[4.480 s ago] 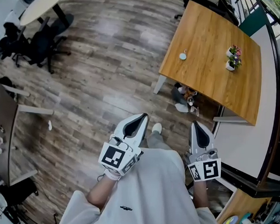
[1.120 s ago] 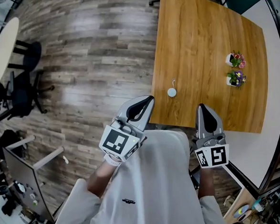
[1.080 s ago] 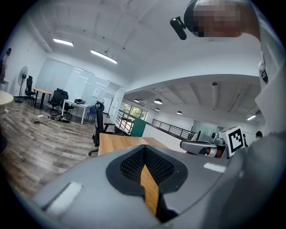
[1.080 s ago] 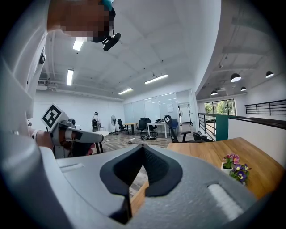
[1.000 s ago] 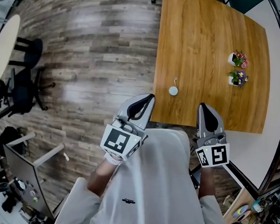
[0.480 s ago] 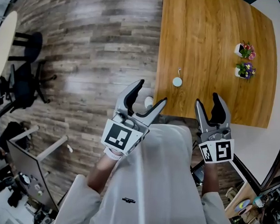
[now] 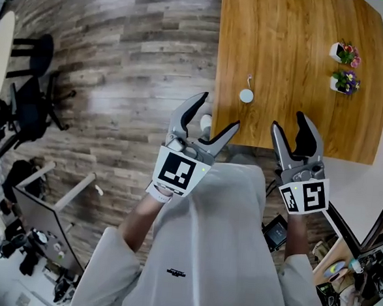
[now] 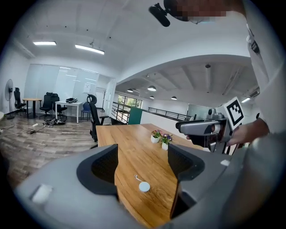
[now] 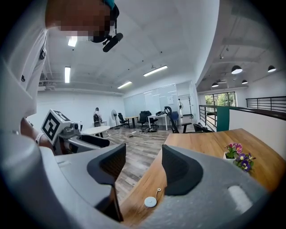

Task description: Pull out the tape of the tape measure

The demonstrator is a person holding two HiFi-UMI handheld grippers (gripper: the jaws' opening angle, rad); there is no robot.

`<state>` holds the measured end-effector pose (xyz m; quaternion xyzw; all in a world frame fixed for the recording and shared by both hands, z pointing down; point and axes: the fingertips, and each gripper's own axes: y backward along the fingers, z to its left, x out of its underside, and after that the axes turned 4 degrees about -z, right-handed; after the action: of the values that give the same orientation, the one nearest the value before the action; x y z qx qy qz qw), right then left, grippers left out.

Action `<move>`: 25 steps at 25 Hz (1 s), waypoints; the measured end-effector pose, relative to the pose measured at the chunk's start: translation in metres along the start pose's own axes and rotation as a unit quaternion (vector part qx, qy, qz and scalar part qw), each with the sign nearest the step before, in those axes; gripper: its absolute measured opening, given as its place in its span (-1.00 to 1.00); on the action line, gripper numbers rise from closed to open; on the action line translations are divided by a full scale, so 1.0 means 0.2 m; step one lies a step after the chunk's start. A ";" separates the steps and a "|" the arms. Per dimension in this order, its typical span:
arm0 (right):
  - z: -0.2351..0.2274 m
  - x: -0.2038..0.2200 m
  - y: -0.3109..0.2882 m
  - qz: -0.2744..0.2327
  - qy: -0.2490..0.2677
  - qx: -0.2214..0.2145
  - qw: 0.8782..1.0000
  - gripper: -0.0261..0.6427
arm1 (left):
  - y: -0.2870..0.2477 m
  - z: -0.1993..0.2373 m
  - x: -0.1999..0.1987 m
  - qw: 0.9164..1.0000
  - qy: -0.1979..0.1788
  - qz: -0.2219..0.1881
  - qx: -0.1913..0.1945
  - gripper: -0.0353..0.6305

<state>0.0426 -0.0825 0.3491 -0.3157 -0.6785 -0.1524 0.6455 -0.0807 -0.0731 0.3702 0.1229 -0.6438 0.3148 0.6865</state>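
Low in the head view, the left gripper (image 7: pixel 218 112) and right gripper (image 7: pixel 289 121) sit side by side above the person's white shirt. Each has its fingers spread with nothing between them, and both pairs have just been opening. Above and between them the tape measure (image 7: pixel 246 96), a small round white disc with a short tab, lies on the desk (image 7: pixel 298 32) near its lower-left edge, apart from both grippers. Two flower pots (image 7: pixel 345 81) stand at the desk's upper right, well apart from the disc. Wood floor (image 7: pixel 132 60) fills the left, with dark chairs (image 7: pixel 31 105) at the far left.

Lower centre of the left gripper view, the spread fingers (image 8: pixel 103 167) frame the desk, with the tape measure (image 8: pixel 144 187) beyond them in the gap. The pots (image 8: pixel 160 137) stand higher up, and the right gripper (image 8: pixel 203 129) shows at right.

Bottom centre of the right gripper view, the tape measure (image 9: pixel 150 201) lies by the desk edge, below the parted fingers (image 9: pixel 176 167). The left gripper (image 9: pixel 80 141) shows at left.
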 end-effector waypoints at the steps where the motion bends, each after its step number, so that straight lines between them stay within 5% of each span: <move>1: -0.01 0.01 0.00 0.002 -0.002 0.001 1.000 -0.18 | -0.02 -0.01 0.03 1.000 0.000 0.006 0.004 0.15; 15: -0.16 0.25 0.02 0.041 -0.018 0.019 0.999 -0.18 | -0.30 -0.09 0.40 0.996 0.012 0.082 0.034 0.21; 25: -0.16 0.36 0.01 0.044 -0.032 0.017 0.998 -0.15 | -0.42 -0.08 0.66 0.992 0.003 0.121 0.020 0.21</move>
<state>0.0714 -0.0846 0.4222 -0.3390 -0.6872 -0.1025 0.6343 -0.0206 -0.0931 0.5140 0.0566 -0.6457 0.4085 0.6427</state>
